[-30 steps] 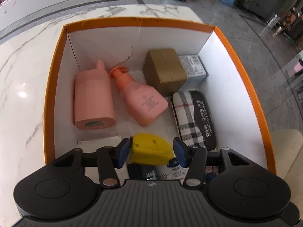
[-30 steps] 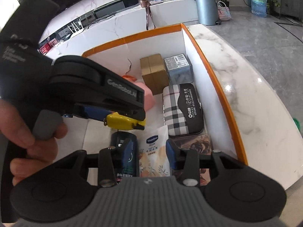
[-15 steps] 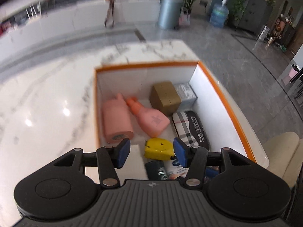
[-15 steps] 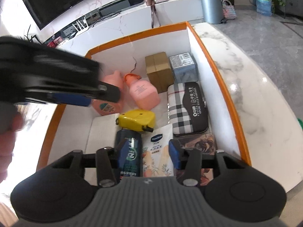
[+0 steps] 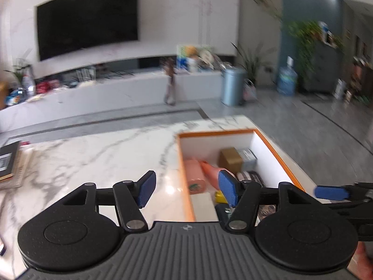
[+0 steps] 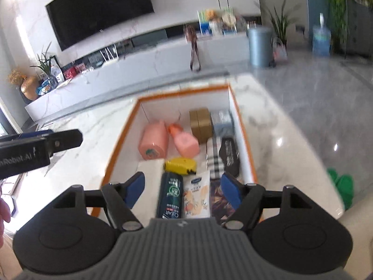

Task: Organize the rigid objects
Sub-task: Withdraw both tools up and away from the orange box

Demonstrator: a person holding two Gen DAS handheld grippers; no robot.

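now lifted up and back from the orange-rimmed box (image 6: 121, 140), unlike a second ago, when hovering low inside it with the yellow tape measure (image 6: 180, 165) between the left pads. left gripper (image 5: 186, 191) hanging empty over the marble table (image 5: 98, 156), jaws just opened wider, standing well apart, box ahead and to its right. right gripper (image 6: 181, 190) also spread wide after opening, gripping nothing, pointing down over the near end of the box. lying straight ahead of the right fingers: dark green bottle (image 6: 169, 194), white sachet (image 6: 197, 193) beside it, tape measure just beyond. farther ahead: two pink bottles (image 6: 155, 141) on their sides, brown carton (image 6: 200, 124), grey packet (image 6: 222, 119), plaid case (image 6: 221, 155) along the right wall.
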